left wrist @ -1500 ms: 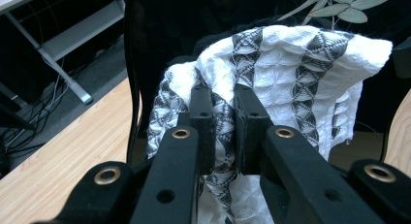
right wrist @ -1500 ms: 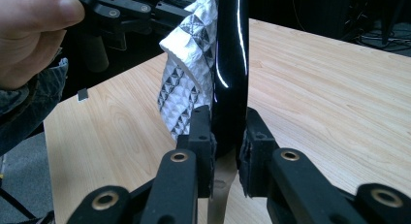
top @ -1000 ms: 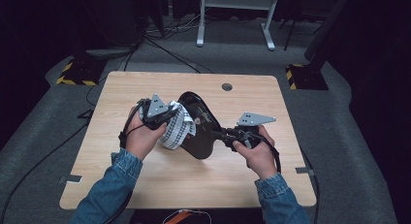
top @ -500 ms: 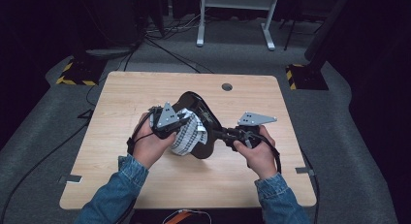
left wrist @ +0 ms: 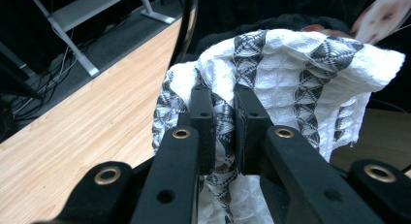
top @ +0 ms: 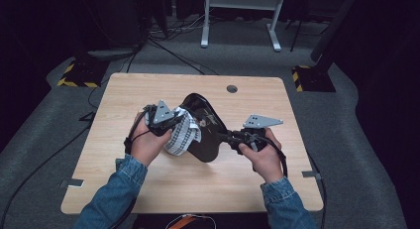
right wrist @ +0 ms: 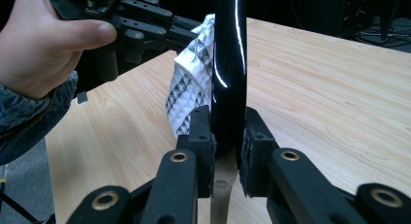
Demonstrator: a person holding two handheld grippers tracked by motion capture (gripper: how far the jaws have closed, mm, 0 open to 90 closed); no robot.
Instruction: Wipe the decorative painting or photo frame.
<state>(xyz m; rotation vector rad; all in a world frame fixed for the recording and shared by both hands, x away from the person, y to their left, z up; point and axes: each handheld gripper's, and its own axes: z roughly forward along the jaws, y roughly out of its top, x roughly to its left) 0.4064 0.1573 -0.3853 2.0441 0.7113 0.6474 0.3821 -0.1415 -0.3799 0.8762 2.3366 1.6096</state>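
The wooden table (top: 148,189) is the biggest thing here, its light top bare apart from a small round hole (top: 232,88) near the far edge. Around it lies grey carpet with loose cables (top: 163,45), the legs of a white stand (top: 237,21) beyond the far edge, and black-and-yellow striped feet (top: 79,78) at the far corners.

Held up over the middle of the table is a glossy black dish (top: 205,135), tipped on edge so its hollow faces the person's left. A black-and-white patterned cloth (top: 183,135) is pressed into that hollow; from the left gripper view the cloth (left wrist: 291,83) bulges against the dish's dark rim (left wrist: 186,25), and whether anything else lies in the dish cannot be told.

The right gripper (top: 233,138) has its jaws clamped on the dish's near rim, one pad on each face, as the right gripper view shows with the rim (right wrist: 228,64) rising straight between the pads (right wrist: 201,132). The left gripper (top: 173,127) is pinched tight on a fold of the cloth, the pads (left wrist: 201,112) close together with fabric squeezed between them. The cloth hides most of the dish's inner face from above, and the left hand (top: 148,142) sits just beside it.
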